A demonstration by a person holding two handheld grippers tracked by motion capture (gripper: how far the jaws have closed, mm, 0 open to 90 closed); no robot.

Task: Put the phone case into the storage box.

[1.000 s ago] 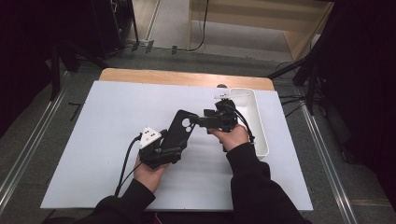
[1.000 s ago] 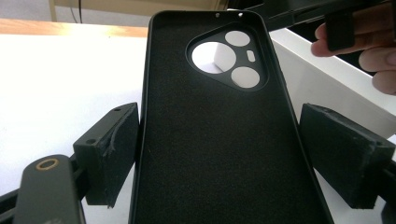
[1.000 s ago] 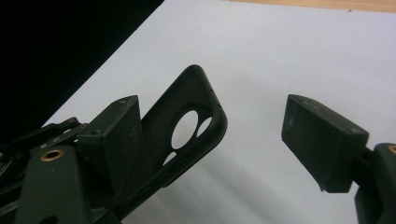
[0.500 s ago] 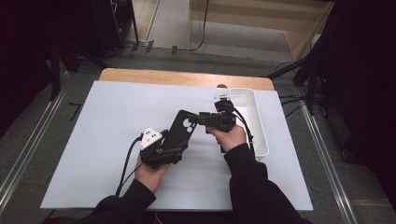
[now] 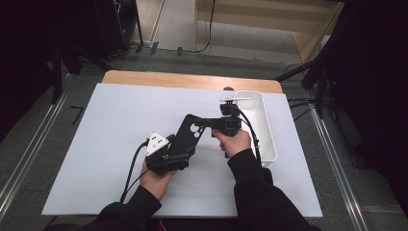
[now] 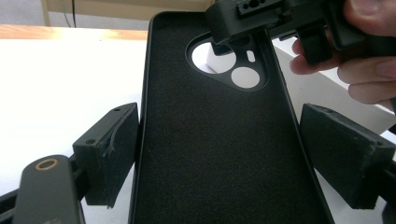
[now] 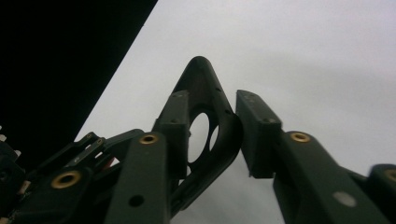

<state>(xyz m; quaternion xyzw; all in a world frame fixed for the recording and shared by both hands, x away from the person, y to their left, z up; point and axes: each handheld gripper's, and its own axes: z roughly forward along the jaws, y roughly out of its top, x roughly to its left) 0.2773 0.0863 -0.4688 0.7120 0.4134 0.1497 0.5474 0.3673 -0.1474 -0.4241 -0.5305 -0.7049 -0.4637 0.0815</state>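
Phone case (image 6: 219, 154) clamped widthwise, left gripper (image 6: 233, 154); right gripper (image 7: 210, 135) jaws closing on camera end.

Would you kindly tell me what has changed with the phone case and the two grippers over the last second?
The right gripper has just been closing its jaws onto the camera-cutout end of the black phone case, gripping it now. The left gripper stayed clamped across the case's other end, and the white bin has not moved.

The right gripper (image 7: 209, 126) has just been closing its two black jaws on the camera-hole end of a black, soft-looking phone case (image 7: 205, 116). Its rounded corner pokes up beyond the fingertips, over a white tabletop (image 7: 303, 56).
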